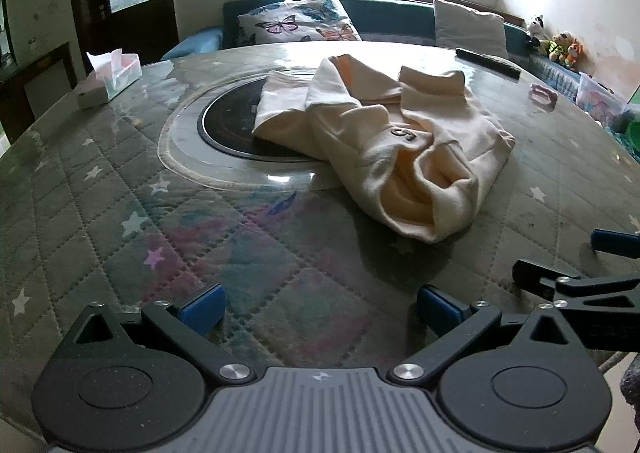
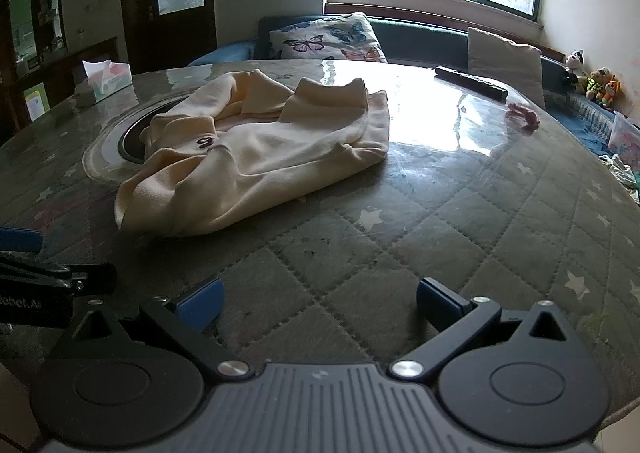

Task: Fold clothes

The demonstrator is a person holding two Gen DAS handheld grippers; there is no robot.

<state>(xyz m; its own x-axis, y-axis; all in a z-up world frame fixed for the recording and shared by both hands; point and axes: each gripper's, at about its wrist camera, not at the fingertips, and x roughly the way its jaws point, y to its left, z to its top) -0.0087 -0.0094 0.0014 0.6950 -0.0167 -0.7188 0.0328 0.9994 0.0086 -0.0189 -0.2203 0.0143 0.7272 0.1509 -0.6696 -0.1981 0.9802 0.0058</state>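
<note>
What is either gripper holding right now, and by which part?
Nothing. Left gripper and right gripper are both open over the table, short of the crumpled cream sweatshirt.

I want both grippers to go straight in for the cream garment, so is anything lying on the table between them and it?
Nothing visible does. Only bare quilted table cover lies between the open left gripper, the open right gripper and the cream garment. The tissue box and remote sit off beyond it.

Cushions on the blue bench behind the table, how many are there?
2. A butterfly-print cushion leans on the bench back near the middle, and a plain white cushion leans further right, toward the stuffed toys. Others may be hidden behind the table.
</note>
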